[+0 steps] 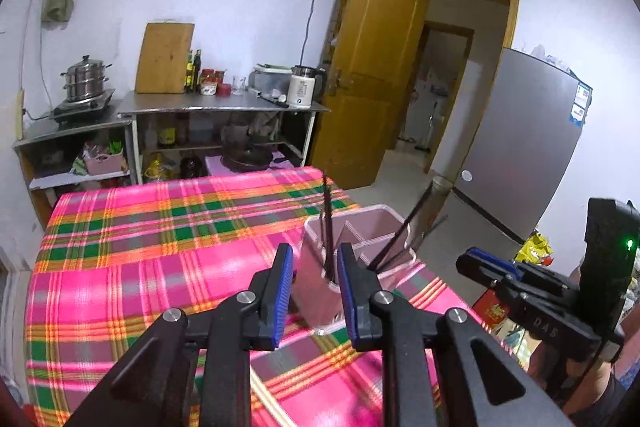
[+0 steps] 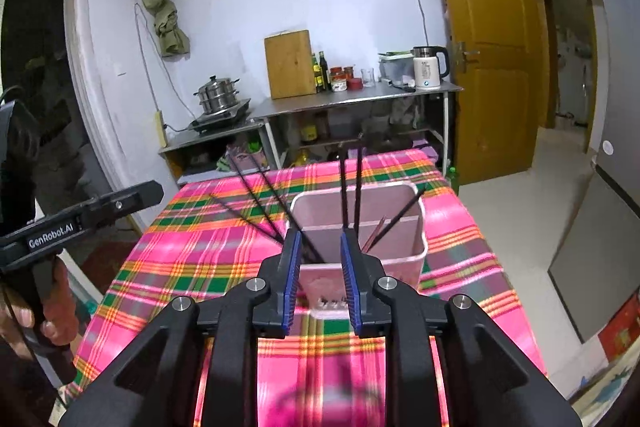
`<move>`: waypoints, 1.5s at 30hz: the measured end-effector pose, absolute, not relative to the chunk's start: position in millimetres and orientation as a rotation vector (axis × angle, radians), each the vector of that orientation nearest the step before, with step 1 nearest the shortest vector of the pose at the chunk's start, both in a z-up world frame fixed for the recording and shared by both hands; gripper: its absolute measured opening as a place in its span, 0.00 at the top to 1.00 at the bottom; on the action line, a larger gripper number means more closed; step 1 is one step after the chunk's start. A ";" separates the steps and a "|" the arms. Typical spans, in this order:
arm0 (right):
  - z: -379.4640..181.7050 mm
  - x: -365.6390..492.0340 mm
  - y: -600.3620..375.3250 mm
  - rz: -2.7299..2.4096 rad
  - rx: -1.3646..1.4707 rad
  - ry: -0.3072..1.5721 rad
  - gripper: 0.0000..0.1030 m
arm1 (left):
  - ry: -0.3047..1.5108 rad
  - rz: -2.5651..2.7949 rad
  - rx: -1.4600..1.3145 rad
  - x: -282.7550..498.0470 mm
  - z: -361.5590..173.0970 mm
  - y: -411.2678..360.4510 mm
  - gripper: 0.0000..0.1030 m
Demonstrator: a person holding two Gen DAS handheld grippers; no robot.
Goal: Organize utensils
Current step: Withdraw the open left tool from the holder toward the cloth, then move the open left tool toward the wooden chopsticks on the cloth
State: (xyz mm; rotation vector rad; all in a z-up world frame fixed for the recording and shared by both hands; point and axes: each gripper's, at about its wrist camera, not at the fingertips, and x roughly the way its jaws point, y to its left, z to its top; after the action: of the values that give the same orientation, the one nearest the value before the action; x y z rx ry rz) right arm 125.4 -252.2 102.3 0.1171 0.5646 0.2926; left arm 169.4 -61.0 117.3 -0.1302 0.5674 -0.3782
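I am holding both my left tongs (image 1: 314, 295) and right tongs (image 2: 320, 279) spread and empty, because the dark chopsticks (image 2: 349, 187) are already standing in the pink holder (image 2: 416, 227) on the bench (image 1: 140, 227).

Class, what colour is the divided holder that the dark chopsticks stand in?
Pale pink holder, clearest in the right wrist view.

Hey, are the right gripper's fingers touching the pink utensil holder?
Cannot tell. In the right wrist view the fingers overlap the pink utensil holder's near wall, with no clear gap or contact showing.
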 end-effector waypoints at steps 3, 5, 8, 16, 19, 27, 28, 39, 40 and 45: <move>95.8 115.2 -246.9 0.306 0.114 0.579 0.79 | 0.584 -0.361 -0.138 156.6 104.5 -53.4 0.78; 91.1 110.7 -246.8 0.313 0.117 0.586 0.79 | 0.598 -0.348 -0.140 147.3 94.2 -48.1 0.78; 83.4 102.8 -243.8 0.325 0.112 0.605 0.79 | 0.626 -0.332 -0.139 133.8 76.5 -43.0 0.78; 64.5 86.2 -230.3 0.359 0.095 0.651 0.79 | 0.688 -0.293 -0.152 109.7 40.3 -30.5 0.78; 55.8 81.0 -223.6 0.373 0.079 0.667 0.79 | 0.701 -0.283 -0.156 102.6 31.9 -26.7 0.78; 35.5 75.5 -208.9 0.401 0.051 0.707 0.79 | 0.731 -0.272 -0.172 92.4 15.6 -21.5 0.78; 33.5 75.4 -208.0 0.403 0.049 0.712 0.79 | 0.737 -0.271 -0.176 92.1 12.9 -20.9 0.78; 10.9 84.8 -195.9 0.420 0.034 0.768 0.79 | 0.793 -0.262 -0.195 99.6 -13.1 -20.9 0.78; 8.0 86.2 -193.3 0.424 0.031 0.776 0.79 | 0.799 -0.259 -0.199 100.8 -15.6 -20.0 0.78; -9.3 96.7 -176.1 0.457 0.012 0.821 0.79 | 0.819 -0.239 -0.216 103.9 -25.7 -11.3 0.78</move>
State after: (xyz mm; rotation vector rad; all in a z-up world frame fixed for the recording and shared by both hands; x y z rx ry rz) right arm 96.7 -176.1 -9.3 0.0120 0.8208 0.4566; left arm 103.9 -11.3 -25.7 -0.2160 0.8192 -0.2387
